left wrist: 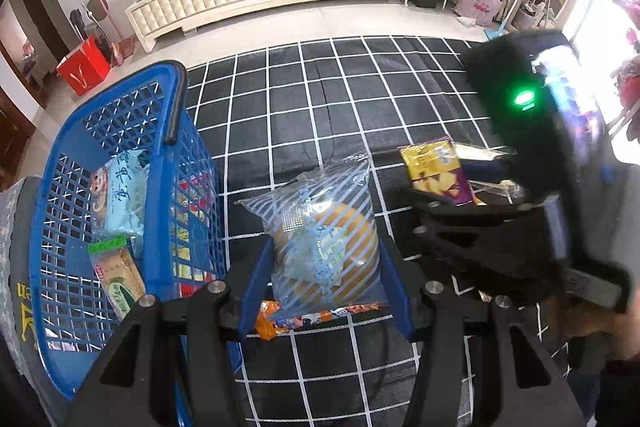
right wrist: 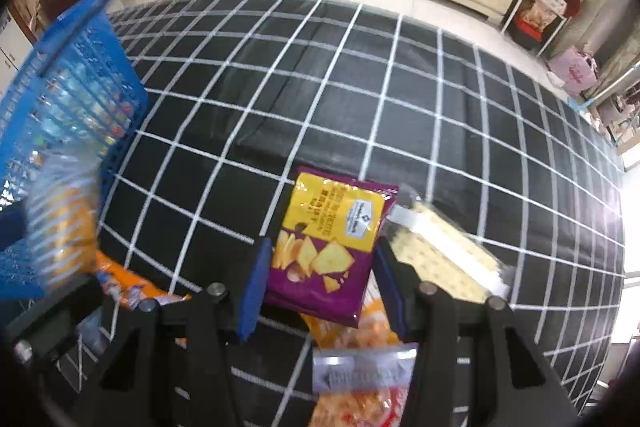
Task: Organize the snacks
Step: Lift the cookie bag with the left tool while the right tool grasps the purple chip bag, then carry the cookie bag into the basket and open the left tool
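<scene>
The left tool grips a clear striped bun bag between its blue pads, just beside the blue basket on the gridded bench cover. The right tool straddles a purple-and-yellow cracker packet; its pads sit at the packet's edges, but I cannot tell whether they press. To do this well, close squarely across the packet's width, lift clear of the 2 neighbouring packs, then drop both into the basket.

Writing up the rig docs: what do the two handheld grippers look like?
Both match: black angular frames with silver bolts and flat blue fingers. The left gripper view shows the right gripper unit's black body with a green indicator light.
</scene>
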### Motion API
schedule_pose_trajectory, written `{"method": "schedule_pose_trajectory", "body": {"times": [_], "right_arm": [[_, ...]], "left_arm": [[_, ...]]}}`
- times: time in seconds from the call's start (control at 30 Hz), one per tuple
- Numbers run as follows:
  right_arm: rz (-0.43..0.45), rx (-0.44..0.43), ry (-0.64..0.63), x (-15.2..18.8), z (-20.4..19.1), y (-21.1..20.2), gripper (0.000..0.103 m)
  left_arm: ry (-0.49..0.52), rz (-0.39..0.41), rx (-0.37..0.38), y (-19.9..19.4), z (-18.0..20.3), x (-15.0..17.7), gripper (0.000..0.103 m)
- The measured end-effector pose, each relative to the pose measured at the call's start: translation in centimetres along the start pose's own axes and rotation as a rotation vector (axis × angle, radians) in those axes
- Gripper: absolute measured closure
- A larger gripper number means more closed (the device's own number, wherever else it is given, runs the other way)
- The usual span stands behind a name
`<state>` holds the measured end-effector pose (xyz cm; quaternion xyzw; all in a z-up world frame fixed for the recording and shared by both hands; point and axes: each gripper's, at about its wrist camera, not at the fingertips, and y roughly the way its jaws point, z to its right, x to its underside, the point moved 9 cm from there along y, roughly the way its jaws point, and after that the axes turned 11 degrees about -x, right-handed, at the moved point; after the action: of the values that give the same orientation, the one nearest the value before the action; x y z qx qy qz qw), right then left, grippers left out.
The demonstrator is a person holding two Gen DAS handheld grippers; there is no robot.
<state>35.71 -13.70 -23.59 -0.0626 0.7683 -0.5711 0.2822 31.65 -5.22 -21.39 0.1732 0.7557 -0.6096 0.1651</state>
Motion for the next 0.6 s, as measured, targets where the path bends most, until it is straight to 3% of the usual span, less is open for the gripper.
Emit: {"method": "schedule_pose_trajectory", "body": {"times": [0.27, 0.6], "right_arm": [[0.084, 0.008, -0.010, 0.4, 0.1, -7.5, 0.048], [0.184, 0.032, -0.071, 0.6, -4.0, -14.2, 0.047]], "left_arm": [[-0.004, 0.069, 0.021, -4.0, -0.3, 0.5, 0.053], [-0.031, 0.156, 0.033, -9.5, -2.7, 1.1, 0.053]]}}
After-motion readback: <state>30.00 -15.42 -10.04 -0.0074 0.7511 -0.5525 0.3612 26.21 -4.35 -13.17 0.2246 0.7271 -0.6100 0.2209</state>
